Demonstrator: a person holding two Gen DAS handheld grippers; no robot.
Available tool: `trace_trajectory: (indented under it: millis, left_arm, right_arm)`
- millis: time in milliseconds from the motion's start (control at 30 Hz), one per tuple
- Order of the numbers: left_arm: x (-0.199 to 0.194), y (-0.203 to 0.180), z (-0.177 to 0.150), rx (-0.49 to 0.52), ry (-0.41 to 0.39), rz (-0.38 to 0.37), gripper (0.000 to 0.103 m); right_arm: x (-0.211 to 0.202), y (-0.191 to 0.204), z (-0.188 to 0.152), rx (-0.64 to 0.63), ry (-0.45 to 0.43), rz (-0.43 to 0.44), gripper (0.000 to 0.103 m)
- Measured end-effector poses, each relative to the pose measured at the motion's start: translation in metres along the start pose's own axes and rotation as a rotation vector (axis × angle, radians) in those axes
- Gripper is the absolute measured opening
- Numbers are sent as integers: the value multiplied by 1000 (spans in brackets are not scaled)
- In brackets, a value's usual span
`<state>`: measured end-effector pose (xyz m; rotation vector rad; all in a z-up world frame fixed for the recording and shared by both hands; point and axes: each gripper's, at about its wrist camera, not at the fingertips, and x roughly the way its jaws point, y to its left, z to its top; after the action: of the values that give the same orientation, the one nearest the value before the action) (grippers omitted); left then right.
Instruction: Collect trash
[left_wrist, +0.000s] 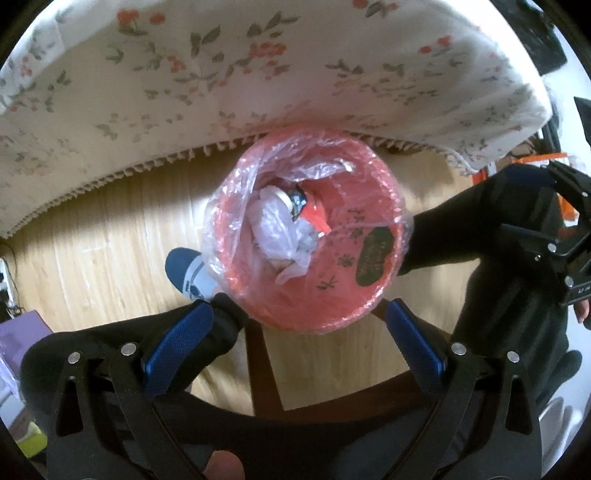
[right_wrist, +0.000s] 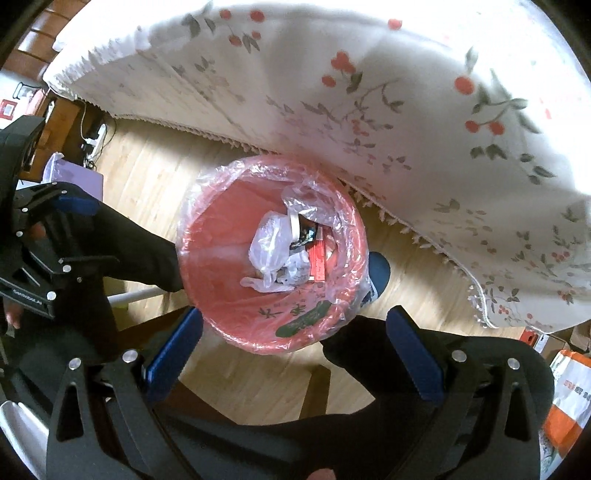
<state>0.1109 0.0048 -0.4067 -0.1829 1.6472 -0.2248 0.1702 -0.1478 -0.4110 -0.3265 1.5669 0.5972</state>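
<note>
Both my left gripper (left_wrist: 299, 325) and right gripper (right_wrist: 293, 332) hung wide apart, empty, over the red bin (left_wrist: 369, 295); I figured the loose liner (left_wrist: 229, 199) could've snagged a finger.

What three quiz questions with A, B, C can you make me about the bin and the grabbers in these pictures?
1. Where does the red trash bin stand?
A. on the wooden floor at the tablecloth's edge
B. on top of the table
C. on a chair seat

2. What colour are the pads on the gripper fingers?
A. green
B. blue
C. yellow

3. How is the left gripper right now?
A. shut on a bag
B. shut on a can
C. open and holding nothing

Answers:
1 A, the bin sits on the wooden floor with the floral tablecloth hanging just past its far rim.
2 B, both fingers carry blue textured pads; the right gripper has the same.
3 C, its jaws are spread wide over the bin, nothing between them, and the crumpled white plastic bag lies inside the liner.
</note>
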Motion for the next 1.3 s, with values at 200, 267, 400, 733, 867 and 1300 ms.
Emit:
trace_trajectory:
  millis: [200,267,400,733,867,1300]
  left_arm:
    - [-28,-9,-11,11,-40,2,97]
    - [-38,-11,-13,12,-57,5,97]
    - [-57,-15,-19,21,-93,10,97]
    - [-104,-27,-36,22,-183,5,97]
    - [-125,-35,-47,42,-217,22,97]
    - [-178,-61,-81,67,-335,43,97]
  right_arm:
    - [-33,6,-9,-9,-50,-4,98]
    - [-43,7,-12,-11,-65,-6,98]
    - [-64,12,-17,-21,-100,-21,98]
    - [-123,24,-37,-37,-211,-37,98]
    - [-143,27,-45,-27,-254,-28,98]
    - [-202,41,-78,-47,-421,-49,98]
